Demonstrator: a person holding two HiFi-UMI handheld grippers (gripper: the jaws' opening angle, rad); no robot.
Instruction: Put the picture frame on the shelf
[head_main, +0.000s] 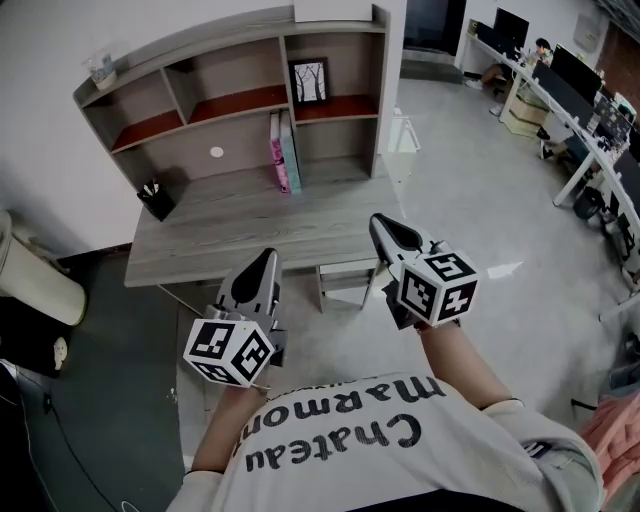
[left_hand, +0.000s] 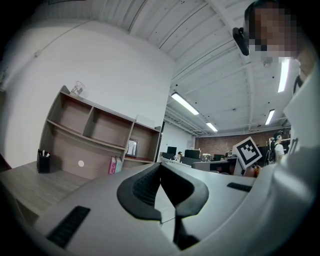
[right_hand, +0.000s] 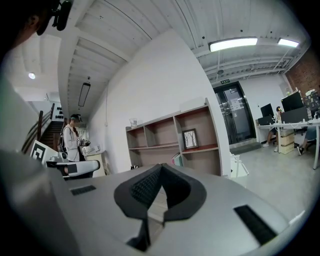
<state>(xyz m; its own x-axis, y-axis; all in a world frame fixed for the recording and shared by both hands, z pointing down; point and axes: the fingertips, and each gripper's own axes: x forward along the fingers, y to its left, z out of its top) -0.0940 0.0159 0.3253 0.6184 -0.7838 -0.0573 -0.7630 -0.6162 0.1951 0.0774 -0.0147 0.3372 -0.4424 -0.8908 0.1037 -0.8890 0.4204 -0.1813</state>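
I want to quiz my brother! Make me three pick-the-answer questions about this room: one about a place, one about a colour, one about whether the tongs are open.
1. Where is the picture frame? A on the floor. B in the right-hand cubby of the shelf. C on a chair.
2. What colour is the book beside the teal book? A pink. B yellow. C black.
3. How are the left tongs and right tongs? A both wide open. B both shut and empty. C both holding cups.
Answers: 1 B, it stands upright in that cubby. 2 A, its cover is pink. 3 B, each pair's tips meet with nothing between.
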